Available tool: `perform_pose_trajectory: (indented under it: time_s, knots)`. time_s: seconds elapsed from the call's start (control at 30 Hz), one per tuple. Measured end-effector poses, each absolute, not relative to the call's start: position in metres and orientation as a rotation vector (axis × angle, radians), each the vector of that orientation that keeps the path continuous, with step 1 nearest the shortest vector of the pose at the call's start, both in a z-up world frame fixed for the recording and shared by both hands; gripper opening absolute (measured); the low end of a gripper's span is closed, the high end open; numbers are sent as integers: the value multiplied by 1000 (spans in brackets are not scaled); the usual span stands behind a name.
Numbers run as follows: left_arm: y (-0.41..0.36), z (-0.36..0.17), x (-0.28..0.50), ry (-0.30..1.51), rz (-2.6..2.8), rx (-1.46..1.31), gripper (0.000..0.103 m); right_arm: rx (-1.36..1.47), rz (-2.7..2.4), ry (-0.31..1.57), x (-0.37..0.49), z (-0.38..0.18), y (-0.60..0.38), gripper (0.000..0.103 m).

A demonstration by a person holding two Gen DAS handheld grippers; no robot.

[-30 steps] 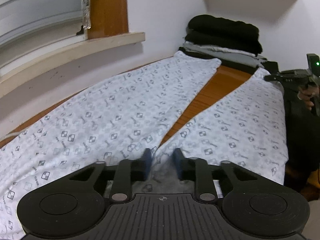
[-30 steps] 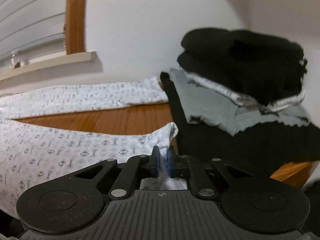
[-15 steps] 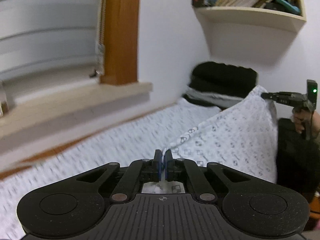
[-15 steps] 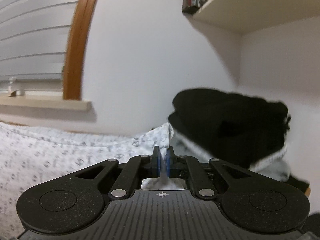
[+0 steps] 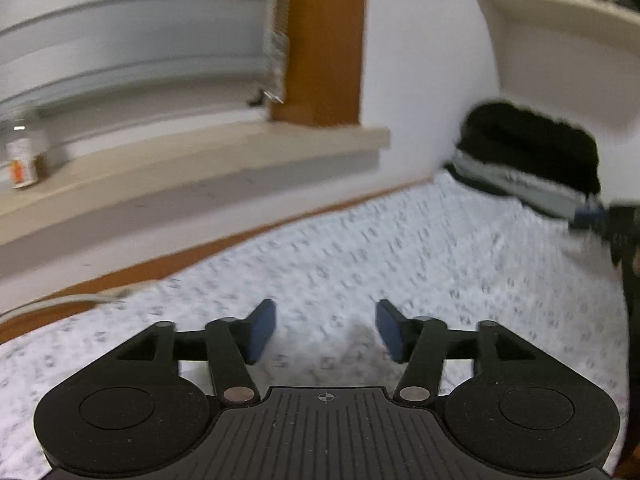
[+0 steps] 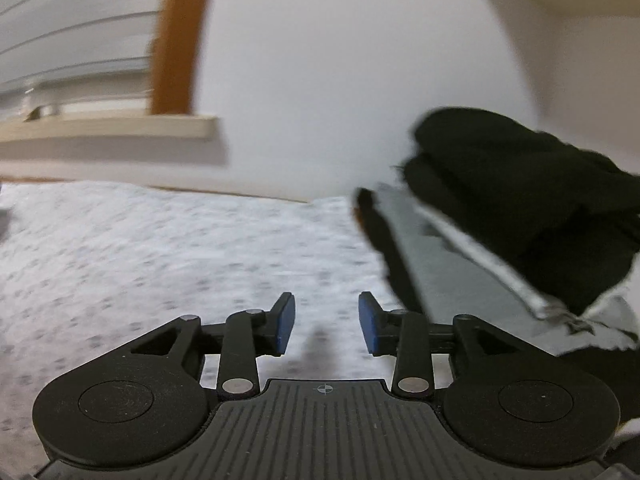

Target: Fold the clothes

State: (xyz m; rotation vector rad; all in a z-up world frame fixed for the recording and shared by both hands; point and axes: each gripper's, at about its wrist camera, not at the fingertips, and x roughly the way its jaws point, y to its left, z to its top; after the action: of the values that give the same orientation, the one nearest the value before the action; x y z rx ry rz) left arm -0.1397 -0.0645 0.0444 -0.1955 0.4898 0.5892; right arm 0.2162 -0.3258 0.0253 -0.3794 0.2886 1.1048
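Note:
White patterned trousers (image 5: 400,256) lie spread flat on the wooden table, one leg laid over the other. My left gripper (image 5: 326,330) hovers just above the cloth, its jaws opening with nothing between the blue pads. In the right wrist view the same trousers (image 6: 160,248) fill the lower left. My right gripper (image 6: 326,324) also hangs over the fabric, jaws opening and holding nothing. Its blue tip (image 5: 588,214) shows at the right edge of the left wrist view.
A stack of folded black and grey clothes (image 6: 520,208) sits at the far right against the wall, also seen as the stack (image 5: 528,156). A window sill (image 5: 200,168) with a small bottle (image 5: 22,160) runs along the left. A shelf (image 5: 560,12) hangs above.
Both grippers held a trouser leg shut, carried it across onto the other leg, and have now let go and opened. The cloth lies flat where it hung lifted half a second ago.

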Motion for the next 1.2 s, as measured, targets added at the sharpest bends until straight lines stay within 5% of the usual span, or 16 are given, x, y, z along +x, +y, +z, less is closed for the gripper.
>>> perform_pose_trajectory:
  time_s: [0.3, 0.7, 0.97, 1.2]
  knots:
    - [-89, 85, -279, 394, 813, -224, 79, -381, 1470, 266, 97, 46, -238, 44]
    - [-99, 67, -480, 517, 1172, -332, 80, -520, 1646, 308, 23, 23, -184, 44]
    - [-91, 42, -495, 529, 1201, -400, 80, -532, 1820, 287, -40, 46, -166, 44]
    - [-76, 32, -487, 610, 1193, -352, 66, -601, 2007, 305, -124, 38, -122, 44]
